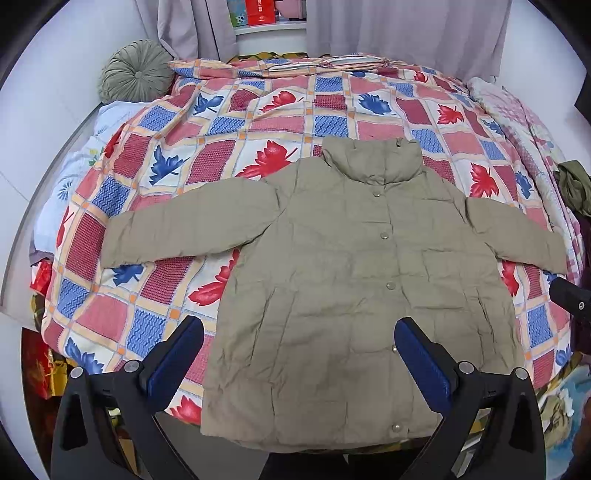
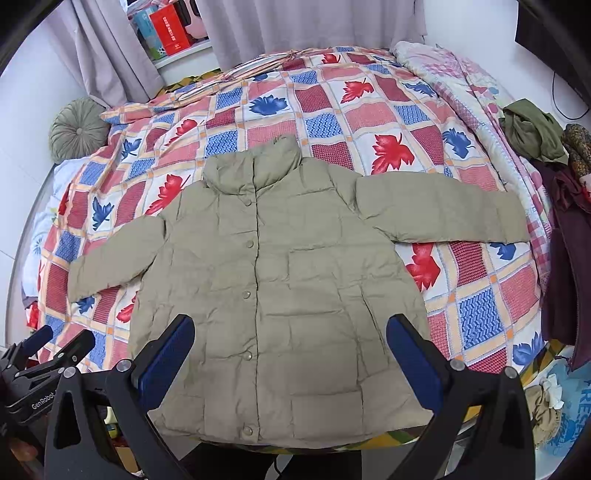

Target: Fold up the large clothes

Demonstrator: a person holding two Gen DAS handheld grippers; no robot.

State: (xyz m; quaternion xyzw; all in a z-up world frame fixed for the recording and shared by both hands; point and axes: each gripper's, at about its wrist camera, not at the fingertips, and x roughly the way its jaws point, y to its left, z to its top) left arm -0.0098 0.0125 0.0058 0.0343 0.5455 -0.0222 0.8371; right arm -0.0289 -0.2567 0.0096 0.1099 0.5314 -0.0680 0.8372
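An olive-green puffer jacket (image 1: 343, 280) lies flat and buttoned on the bed, collar away from me, both sleeves spread out sideways. It also shows in the right wrist view (image 2: 280, 288). My left gripper (image 1: 299, 332) is open and empty, held above the jacket's lower hem on its left side. My right gripper (image 2: 290, 332) is open and empty, held above the hem near the jacket's middle. The left gripper (image 2: 55, 347) shows at the lower left of the right wrist view.
The bed has a checked quilt (image 1: 221, 125) with red and blue leaves. A round green cushion (image 1: 136, 72) sits at the far left corner. A pile of dark clothes (image 2: 554, 184) lies at the bed's right edge. Curtains (image 2: 295, 22) hang behind.
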